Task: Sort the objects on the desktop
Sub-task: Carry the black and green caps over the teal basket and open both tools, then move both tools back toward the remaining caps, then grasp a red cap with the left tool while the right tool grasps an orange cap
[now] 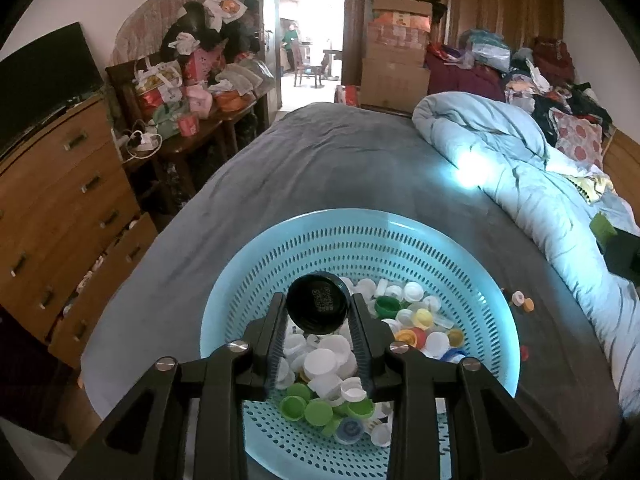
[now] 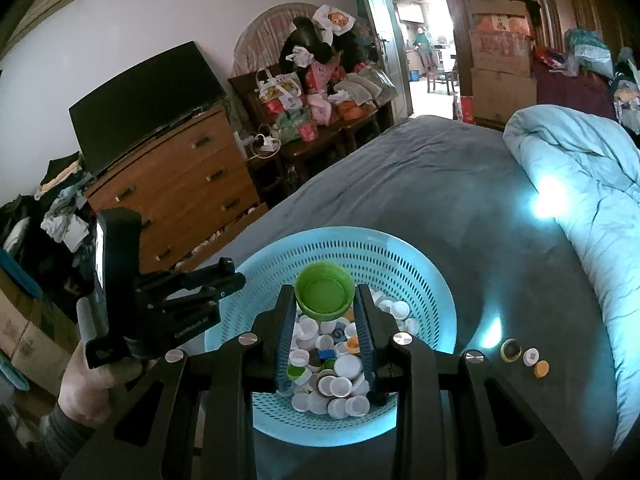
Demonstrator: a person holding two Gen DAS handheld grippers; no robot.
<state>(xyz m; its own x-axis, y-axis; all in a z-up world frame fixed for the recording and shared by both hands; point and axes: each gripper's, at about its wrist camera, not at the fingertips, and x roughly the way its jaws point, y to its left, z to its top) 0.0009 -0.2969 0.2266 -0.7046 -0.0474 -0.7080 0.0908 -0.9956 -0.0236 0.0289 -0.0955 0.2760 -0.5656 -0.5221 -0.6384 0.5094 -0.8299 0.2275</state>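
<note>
We see the left hand-held gripper [image 1: 318,312] clamped on a round black cap [image 1: 317,303], its glossy inner face turned toward the camera and carrying a small printed code square. The ribbed finger pads [image 1: 277,344] press its two sides, and it hangs above the heap in the basket. The right hand-held gripper [image 2: 325,300] is clamped the same way on a green cap [image 2: 324,294], a shallow plastic cup with its hollow side showing.

Below both sits a pale blue basket [image 1: 256,272], round, thin plastic, its wall pierced with rows of short slots. It rests on the bed [image 1: 304,168], which has a smooth grey cover. Inside lie many loose bottle caps [image 1: 332,364], mostly white discs with a few green, yellow, red and blue ones.

Just beside the basket's right rim, three small caps [image 2: 524,356] rest on the bed cover. A puffy, wrinkled light blue quilt [image 1: 520,168] is bunched along the right.
</note>
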